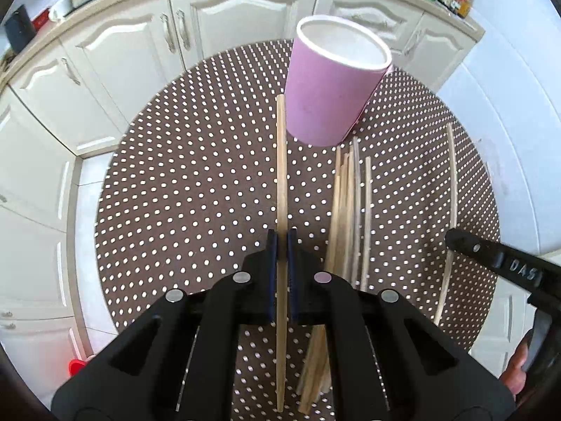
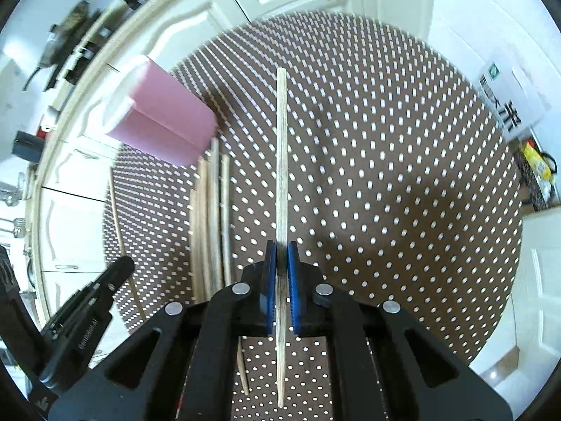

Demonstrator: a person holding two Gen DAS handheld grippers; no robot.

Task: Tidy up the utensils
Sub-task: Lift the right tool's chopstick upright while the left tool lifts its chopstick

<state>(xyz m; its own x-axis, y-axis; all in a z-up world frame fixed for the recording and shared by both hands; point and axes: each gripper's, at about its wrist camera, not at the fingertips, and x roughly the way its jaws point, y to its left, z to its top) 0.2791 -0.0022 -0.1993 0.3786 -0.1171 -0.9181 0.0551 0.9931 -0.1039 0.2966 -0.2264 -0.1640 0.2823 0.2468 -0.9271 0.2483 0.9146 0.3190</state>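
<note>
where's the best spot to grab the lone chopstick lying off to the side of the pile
Probably near the middle of the lone chopstick, coming straight down from above with the fingers either side of its thin width. It lies flat on the dotted table, apart from the chopstick pile, so there is room on both sides.

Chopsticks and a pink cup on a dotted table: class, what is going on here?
A person is sorting chopsticks with a gripper in each hand. The left gripper is shut on one chopstick, which points toward the empty pink cup. The right gripper is shut on another chopstick. A bundle of chopsticks lies loose on the dotted tablecloth near the cup.
</note>
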